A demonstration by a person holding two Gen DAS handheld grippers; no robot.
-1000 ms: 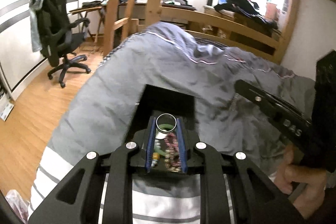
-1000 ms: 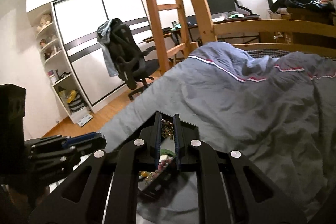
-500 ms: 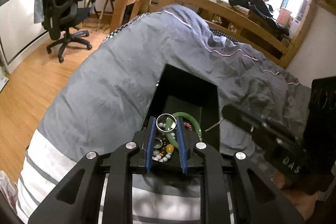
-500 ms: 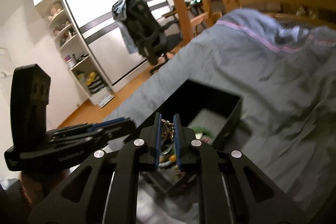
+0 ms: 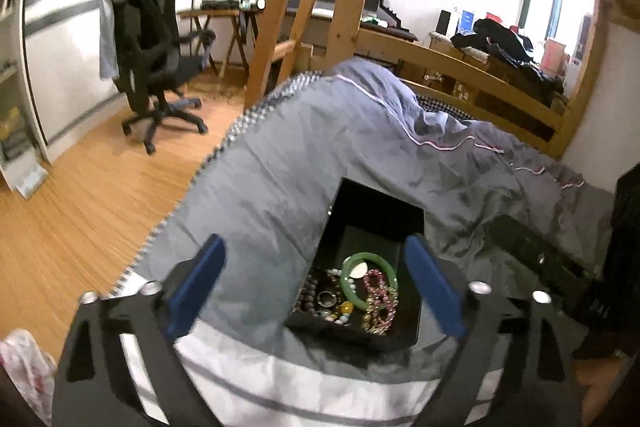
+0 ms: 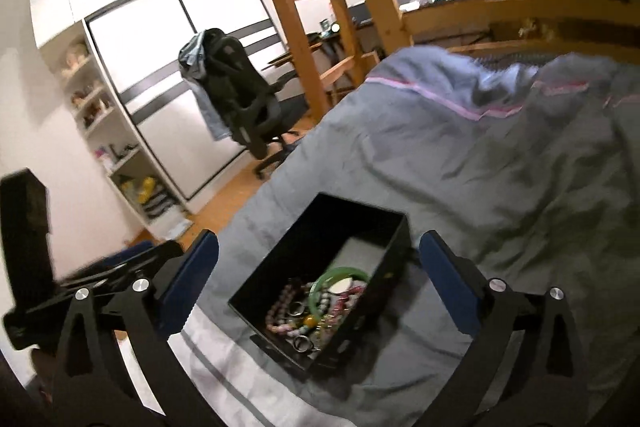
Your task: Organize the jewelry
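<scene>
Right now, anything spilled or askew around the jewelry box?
Nothing spilled. The black jewelry box sits open on the grey duvet, pieces heaped loosely at its near end: green bangle, pink bead bracelet, rings. Both grippers are open and empty.

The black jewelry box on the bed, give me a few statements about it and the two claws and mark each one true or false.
1. The black rectangular jewelry box sits on the grey quilt. True.
2. The left claw is shut on a ring. False: its blue fingers stand wide apart, holding nothing.
3. A green bangle lies inside the box. True.
4. The right claw is open. True.
5. The box has a closed lid. False: it is open on top, with the beaded bracelets showing.
6. The black office chair stands on the bed. False: it is on the wooden floor.
</scene>
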